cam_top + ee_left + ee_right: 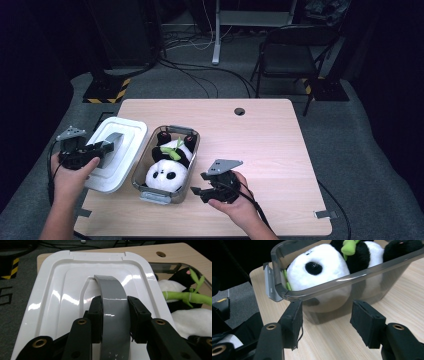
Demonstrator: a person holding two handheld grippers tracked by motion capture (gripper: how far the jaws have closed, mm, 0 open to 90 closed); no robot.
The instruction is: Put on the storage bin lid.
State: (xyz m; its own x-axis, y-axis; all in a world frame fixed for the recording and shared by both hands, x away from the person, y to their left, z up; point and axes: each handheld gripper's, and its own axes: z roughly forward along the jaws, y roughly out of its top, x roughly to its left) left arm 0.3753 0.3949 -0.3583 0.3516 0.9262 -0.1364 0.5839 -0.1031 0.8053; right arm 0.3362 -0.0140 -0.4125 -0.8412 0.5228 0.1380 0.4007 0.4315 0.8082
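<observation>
A white lid (pixel 117 150) is held by its grey handle (pixel 113 312), which is pinched between the pads of the left claw (pixel 100 148); in the left gripper view the two black pads are seen pressed against both sides of the handle. The lid is seen at the left edge of the wooden surface (pixel 260 150), tilted and partly overhanging that edge, just beside a clear plastic box (pixel 191 165). A plush panda (pixel 169 167) is lying inside the box, with a green bamboo sprig (pixel 172 152) across its chest. The right claw (pixel 202 187) is held near the box's right front corner, apart from it. In the right gripper view its pads are spread with nothing between them, and the box wall is seen just beyond them. A grey latch (pixel 270 283) is fixed to the box's end.
</observation>
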